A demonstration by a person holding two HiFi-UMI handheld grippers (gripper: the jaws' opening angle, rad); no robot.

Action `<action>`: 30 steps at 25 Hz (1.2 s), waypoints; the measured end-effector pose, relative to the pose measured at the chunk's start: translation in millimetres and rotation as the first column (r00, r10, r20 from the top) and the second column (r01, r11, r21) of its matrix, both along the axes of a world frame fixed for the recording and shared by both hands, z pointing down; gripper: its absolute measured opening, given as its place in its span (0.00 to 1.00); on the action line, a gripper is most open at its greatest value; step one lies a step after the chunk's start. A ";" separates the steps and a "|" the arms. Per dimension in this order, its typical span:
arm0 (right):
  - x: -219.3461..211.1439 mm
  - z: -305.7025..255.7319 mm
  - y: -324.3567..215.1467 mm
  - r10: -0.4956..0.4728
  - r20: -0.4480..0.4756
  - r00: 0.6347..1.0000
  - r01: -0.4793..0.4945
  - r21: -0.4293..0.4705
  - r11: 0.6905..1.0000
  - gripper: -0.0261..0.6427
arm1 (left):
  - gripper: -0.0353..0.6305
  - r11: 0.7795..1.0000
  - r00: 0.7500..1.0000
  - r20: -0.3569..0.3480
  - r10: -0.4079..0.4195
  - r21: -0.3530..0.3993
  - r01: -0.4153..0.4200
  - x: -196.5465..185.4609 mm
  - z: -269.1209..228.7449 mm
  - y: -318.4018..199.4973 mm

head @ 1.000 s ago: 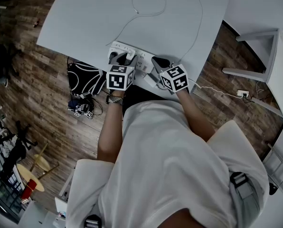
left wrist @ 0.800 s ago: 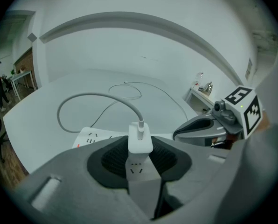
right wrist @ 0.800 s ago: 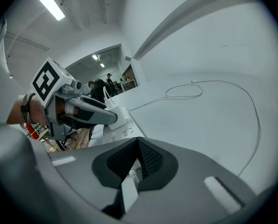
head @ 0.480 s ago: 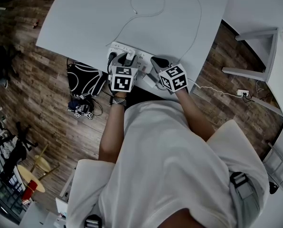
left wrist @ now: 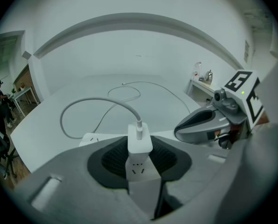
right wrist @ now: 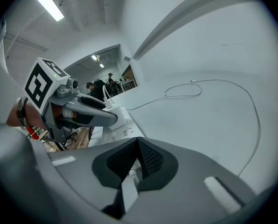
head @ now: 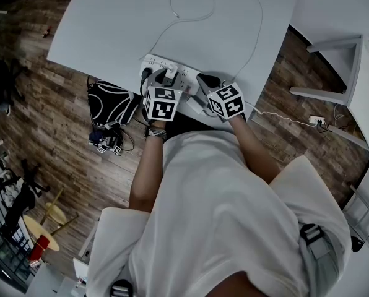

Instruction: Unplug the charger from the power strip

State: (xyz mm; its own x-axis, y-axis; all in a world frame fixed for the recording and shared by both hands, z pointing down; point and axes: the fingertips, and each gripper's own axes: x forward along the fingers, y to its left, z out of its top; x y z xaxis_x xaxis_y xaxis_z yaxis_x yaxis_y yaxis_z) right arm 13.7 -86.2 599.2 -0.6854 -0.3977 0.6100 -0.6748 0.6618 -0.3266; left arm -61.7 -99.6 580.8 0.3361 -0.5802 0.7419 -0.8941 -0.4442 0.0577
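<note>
The left gripper [head: 164, 77] had its fingers clamped on the white charger [left wrist: 139, 141], one dark pad against each side of it. The charger stood upright between them, seated in the power strip [left wrist: 91, 139] that ran beneath the fingers, and its cable [left wrist: 83, 107] looped away beyond the fingertips across the table [head: 122, 23]. Further right, the right gripper [right wrist: 137, 142] had its fingers drawn together, their tips at the power strip's right end, near the left fingers
</note>
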 end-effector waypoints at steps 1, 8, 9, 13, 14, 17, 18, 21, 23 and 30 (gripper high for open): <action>-0.1 0.2 0.1 0.000 0.000 1.000 0.000 0.000 1.000 0.04 | 0.26 1.000 1.000 -0.015 -0.009 -0.003 0.009 -1.1 0.4 0.3; 1.5 0.8 0.4 -0.001 0.000 1.000 0.001 0.002 1.000 0.04 | 0.26 0.998 0.991 -0.117 -0.063 -0.027 0.060 -2.1 -0.6 0.6; 1.4 0.5 0.6 0.000 0.000 1.000 0.000 0.002 1.000 0.04 | 0.26 0.998 0.990 -0.123 -0.065 -0.027 0.062 -2.3 -1.0 0.6; 1.4 -0.1 0.3 0.001 -0.001 1.000 -0.001 0.003 1.000 0.04 | 0.26 0.998 0.993 -0.107 -0.056 -0.011 0.056 -2.2 -1.8 0.1; 1.6 0.2 0.1 0.001 -0.001 1.000 -0.001 0.003 1.000 0.04 | 0.26 0.999 0.995 -0.091 -0.051 -0.005 0.051 -2.1 -1.0 -0.1; 2.5 0.9 0.4 0.001 -0.002 1.000 -0.001 0.005 1.000 0.04 | 0.26 1.000 0.999 -0.032 -0.027 0.015 0.028 -0.4 -0.5 -0.1; 2.9 0.9 0.8 0.002 -0.002 1.000 -0.002 0.006 1.000 0.04 | 0.26 1.000 1.000 -0.014 -0.016 0.021 0.017 1.0 -1.0 -0.1; 3.2 0.2 1.0 0.004 -0.002 1.000 -0.004 0.005 1.000 0.04 | 0.26 0.999 1.000 0.022 0.008 0.033 -0.009 3.7 -2.6 -0.1; 2.6 -0.4 0.3 0.004 -0.002 1.000 -0.004 0.004 1.000 0.04 | 0.26 0.999 1.000 0.025 0.010 0.035 -0.011 3.3 -2.9 -0.7; 1.4 -0.8 -0.1 0.001 -0.004 1.000 -0.001 0.004 1.000 0.04 | 0.26 0.997 0.992 -0.107 -0.073 0.002 0.074 -1.8 -4.7 -1.8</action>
